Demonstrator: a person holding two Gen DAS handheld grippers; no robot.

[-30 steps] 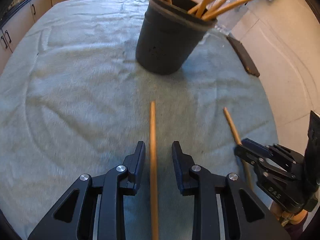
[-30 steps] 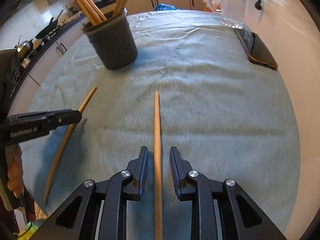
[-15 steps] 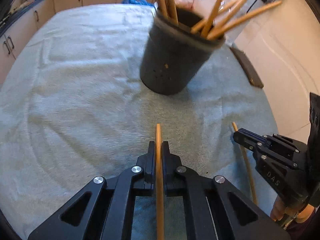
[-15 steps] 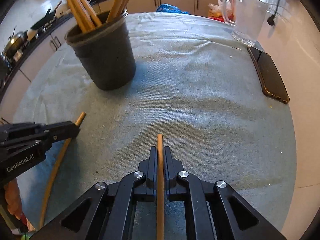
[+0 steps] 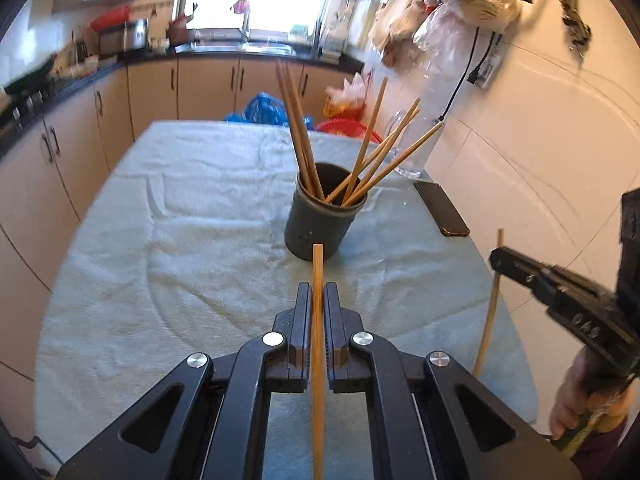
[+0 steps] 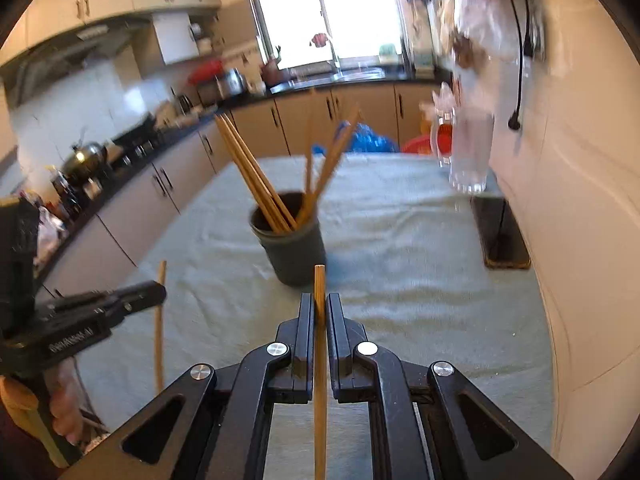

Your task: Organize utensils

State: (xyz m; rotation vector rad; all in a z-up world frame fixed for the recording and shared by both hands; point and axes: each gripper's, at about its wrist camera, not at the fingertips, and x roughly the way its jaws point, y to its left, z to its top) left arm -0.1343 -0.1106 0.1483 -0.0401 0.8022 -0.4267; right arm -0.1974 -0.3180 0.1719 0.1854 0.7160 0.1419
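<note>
My left gripper [image 5: 317, 288] is shut on a wooden chopstick [image 5: 317, 264] that runs lengthwise between its jaws, lifted off the cloth. My right gripper [image 6: 319, 300] is shut on a second chopstick [image 6: 319, 284] in the same way. Ahead of both stands a dark grey cup [image 5: 320, 220] holding several chopsticks [image 5: 298, 132], upright on the pale towel [image 5: 180, 240]. The same cup [image 6: 294, 248] sits centre in the right wrist view. The right gripper [image 5: 496, 258] with its chopstick [image 5: 490, 320] shows at the right edge of the left view; the left gripper [image 6: 160, 292] shows at the left edge of the right view.
A black phone [image 5: 442, 208] lies on the towel right of the cup, near the wall. A clear glass jug [image 6: 466, 152] stands at the far right corner. Kitchen cabinets [image 5: 72, 168] run along the left, past the table edge. A hand [image 5: 572, 396] holds the right gripper's handle.
Both grippers closed on the chopsticks that lay on the towel and lifted them up. Both views tilted upward, so the cup and kitchen now fill the upper frame.
</note>
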